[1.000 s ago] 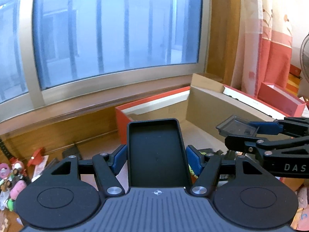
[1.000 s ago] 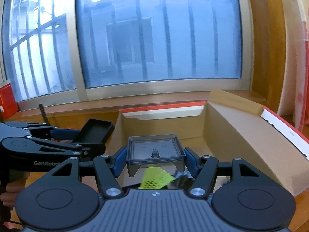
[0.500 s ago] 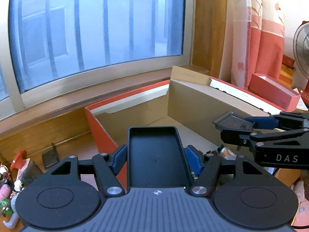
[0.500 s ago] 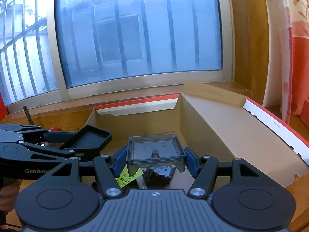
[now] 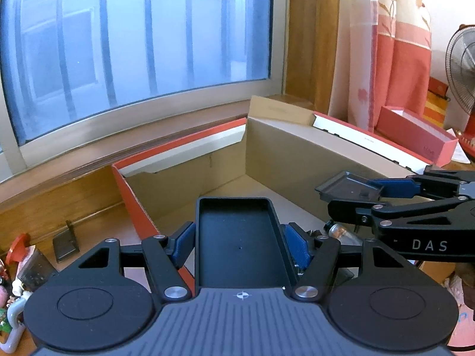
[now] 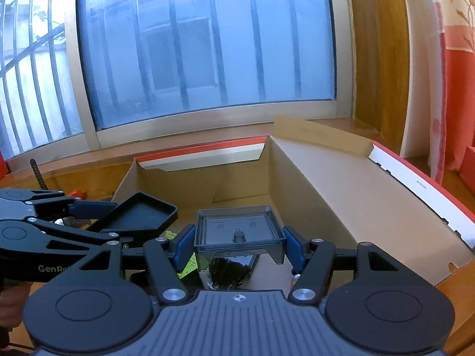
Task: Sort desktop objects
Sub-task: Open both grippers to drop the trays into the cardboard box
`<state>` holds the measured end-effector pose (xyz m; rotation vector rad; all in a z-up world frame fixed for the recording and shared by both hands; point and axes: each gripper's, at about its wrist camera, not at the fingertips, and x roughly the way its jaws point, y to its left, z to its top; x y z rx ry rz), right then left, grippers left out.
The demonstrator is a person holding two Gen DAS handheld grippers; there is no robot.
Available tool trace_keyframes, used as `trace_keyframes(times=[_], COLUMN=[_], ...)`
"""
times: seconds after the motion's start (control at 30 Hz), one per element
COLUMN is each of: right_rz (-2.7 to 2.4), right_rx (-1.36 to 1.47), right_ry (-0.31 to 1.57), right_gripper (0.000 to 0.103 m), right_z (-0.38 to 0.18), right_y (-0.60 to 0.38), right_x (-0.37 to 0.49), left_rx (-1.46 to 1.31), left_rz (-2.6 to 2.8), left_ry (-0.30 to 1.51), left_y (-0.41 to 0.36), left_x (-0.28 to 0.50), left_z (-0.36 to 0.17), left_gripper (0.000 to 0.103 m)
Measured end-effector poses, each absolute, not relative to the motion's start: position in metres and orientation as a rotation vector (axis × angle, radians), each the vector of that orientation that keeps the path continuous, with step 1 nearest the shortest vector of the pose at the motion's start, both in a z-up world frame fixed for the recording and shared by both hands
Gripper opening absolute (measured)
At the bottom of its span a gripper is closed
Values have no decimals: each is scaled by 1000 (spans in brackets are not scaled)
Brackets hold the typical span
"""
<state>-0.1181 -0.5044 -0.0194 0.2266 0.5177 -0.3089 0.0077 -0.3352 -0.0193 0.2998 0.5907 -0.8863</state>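
My left gripper (image 5: 240,244) is shut on a black rectangular tray (image 5: 240,237), held flat over the left side of an open cardboard box (image 5: 285,154) with a red outside. In the right wrist view that black tray (image 6: 139,215) and the left gripper show at the left. A smoky transparent square tray (image 6: 237,231) sits clamped in my right gripper (image 6: 237,243), above the box floor (image 6: 243,201). From the left wrist view the transparent tray (image 5: 350,188) appears at the right. Under the trays lie a dark bundle (image 6: 228,270), a green slip (image 6: 185,267) and a small glass bottle (image 5: 341,233).
The box stands on a wooden desk against a window sill (image 5: 118,145). Toys and small items (image 5: 17,267) and a dark clip (image 5: 66,241) lie left of the box. A pink box (image 5: 415,136), a curtain (image 5: 386,59) and a fan (image 5: 463,59) are at the right.
Both grippers have moved with their trays over the box; the views have swung rightward and the box sits further left in each. The dark bundle under the right tray has come into view.
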Motion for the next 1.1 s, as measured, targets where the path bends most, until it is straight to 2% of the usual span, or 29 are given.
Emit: trace_keyframes(times=[0.63, 0.93, 1.1], right_rz=[-317, -318, -298], right_rx=[226, 226, 216], right_ry=[516, 506, 506], right_gripper=[65, 70, 72], right_z=[-20, -18, -19], right_y=[-507, -503, -496], right_x=[-122, -125, -119], left_rx=[296, 281, 262], left_rz=[-882, -861, -818], left_ry=[595, 573, 569], left_y=[-336, -323, -303], left_x=[1, -3, -4], left_z=[-20, -15, -13], left_gripper=[68, 75, 76])
